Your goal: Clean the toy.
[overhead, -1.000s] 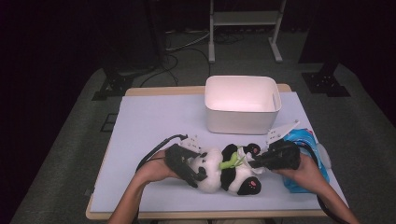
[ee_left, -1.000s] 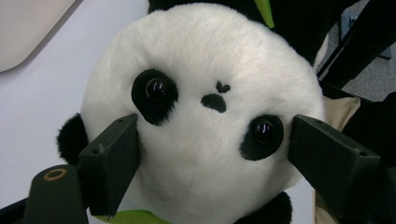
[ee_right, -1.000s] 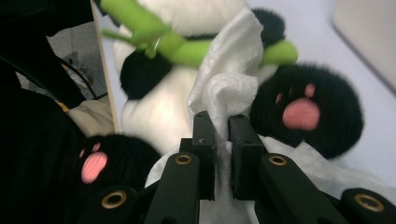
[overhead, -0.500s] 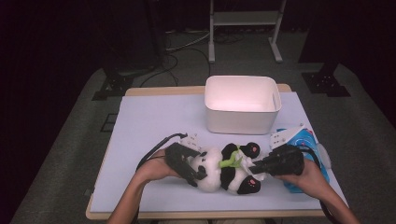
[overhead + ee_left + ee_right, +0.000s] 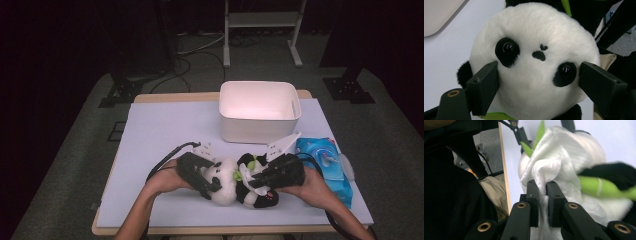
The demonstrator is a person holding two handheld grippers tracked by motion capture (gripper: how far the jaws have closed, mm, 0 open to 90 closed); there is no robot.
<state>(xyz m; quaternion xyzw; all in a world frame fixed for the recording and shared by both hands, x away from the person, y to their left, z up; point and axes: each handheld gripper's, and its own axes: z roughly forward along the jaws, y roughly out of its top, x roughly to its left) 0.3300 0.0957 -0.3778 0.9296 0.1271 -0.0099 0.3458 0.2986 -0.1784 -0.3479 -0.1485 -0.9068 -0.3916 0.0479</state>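
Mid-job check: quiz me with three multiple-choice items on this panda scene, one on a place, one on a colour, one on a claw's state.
1. Where is the white bin?
A. Beyond the panda
B. On the floor
C. In the person's lap

2. What colour is the packet by the right hand?
A. Red
B. Blue
C. Yellow

3. What is the right claw doing?
A. Hanging open
B. Pinching a white wipe
C. Holding the bin

Answers: 1 A, it stands on the table past the plush panda. 2 B, its wrapper is blue. 3 B, the jaws clamp the white wipe, while the left claw grips the panda's head.
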